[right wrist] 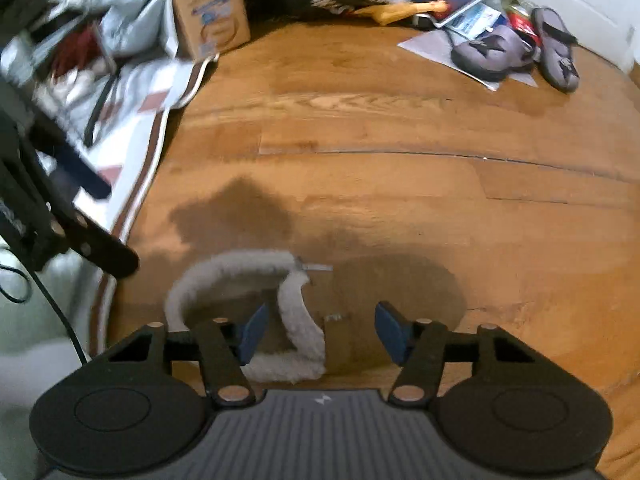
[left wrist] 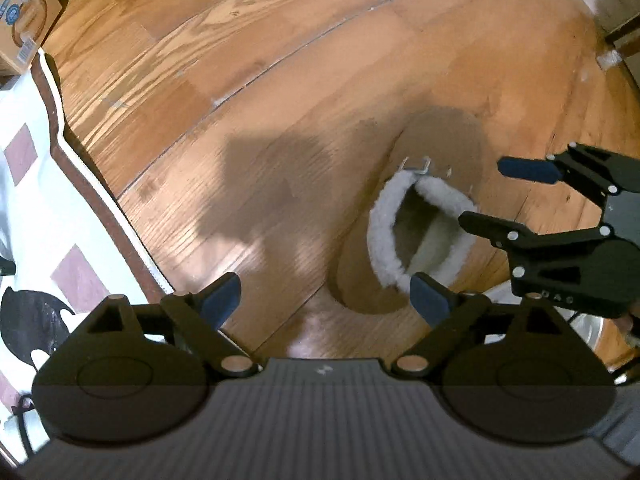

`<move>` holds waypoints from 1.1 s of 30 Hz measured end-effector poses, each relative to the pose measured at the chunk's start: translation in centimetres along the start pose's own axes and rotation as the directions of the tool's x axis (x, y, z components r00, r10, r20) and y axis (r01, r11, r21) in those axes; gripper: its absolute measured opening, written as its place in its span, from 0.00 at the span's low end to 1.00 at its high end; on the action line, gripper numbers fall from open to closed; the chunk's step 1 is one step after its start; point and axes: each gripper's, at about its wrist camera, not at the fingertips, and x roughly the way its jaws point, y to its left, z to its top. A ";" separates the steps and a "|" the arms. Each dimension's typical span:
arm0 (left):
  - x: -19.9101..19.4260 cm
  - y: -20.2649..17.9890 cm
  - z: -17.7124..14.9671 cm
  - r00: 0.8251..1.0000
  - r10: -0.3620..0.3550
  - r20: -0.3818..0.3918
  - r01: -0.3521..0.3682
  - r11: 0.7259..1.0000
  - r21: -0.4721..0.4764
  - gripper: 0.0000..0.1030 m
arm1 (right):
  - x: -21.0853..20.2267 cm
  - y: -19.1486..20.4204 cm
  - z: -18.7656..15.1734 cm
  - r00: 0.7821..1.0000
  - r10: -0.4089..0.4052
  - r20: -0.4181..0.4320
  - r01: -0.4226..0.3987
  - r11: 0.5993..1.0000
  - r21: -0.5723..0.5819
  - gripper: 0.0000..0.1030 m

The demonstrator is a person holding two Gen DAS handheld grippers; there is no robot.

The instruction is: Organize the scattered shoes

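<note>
My landmark is the tan fleece-lined slipper (right wrist: 256,312), lying on the wood floor (right wrist: 360,128) near the rug's (right wrist: 132,208) edge. My right gripper (right wrist: 320,330) straddles its fleece collar, half-open and not pinching; my left gripper (left wrist: 326,300) hangs wide and empty beside it. Two grey slippers (right wrist: 516,50) lie well apart from it.

Suede slipper (left wrist: 432,140) — fleecy lining; glossy wood floor (left wrist: 280,60)

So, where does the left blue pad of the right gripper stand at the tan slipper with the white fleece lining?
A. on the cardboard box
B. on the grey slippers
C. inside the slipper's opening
C: in the right wrist view the right gripper straddles the fleece collar of the tan slipper, one pad inside the opening.
</note>
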 end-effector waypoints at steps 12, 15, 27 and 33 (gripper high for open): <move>0.4 -0.1 -1.1 1.000 -0.012 0.013 0.012 1.000 -0.019 0.93 | 4.8 0.4 1.5 0.998 -0.060 -0.030 0.060 0.998 -0.013 0.52; 0.6 0.1 -1.4 0.999 -0.024 0.021 0.025 0.999 -0.033 0.93 | 4.5 0.6 2.4 0.995 -0.094 -0.033 0.095 0.995 0.041 0.34; 1.6 0.4 0.0 0.995 -0.096 0.038 0.098 0.993 -0.068 0.93 | 2.0 -8.2 0.7 0.995 0.088 0.049 -0.098 0.726 0.681 0.28; 2.0 1.5 1.6 0.988 -0.144 0.047 0.149 0.983 -0.105 0.93 | 1.4 -12.2 -4.5 0.952 0.219 0.215 -0.269 0.262 0.927 0.01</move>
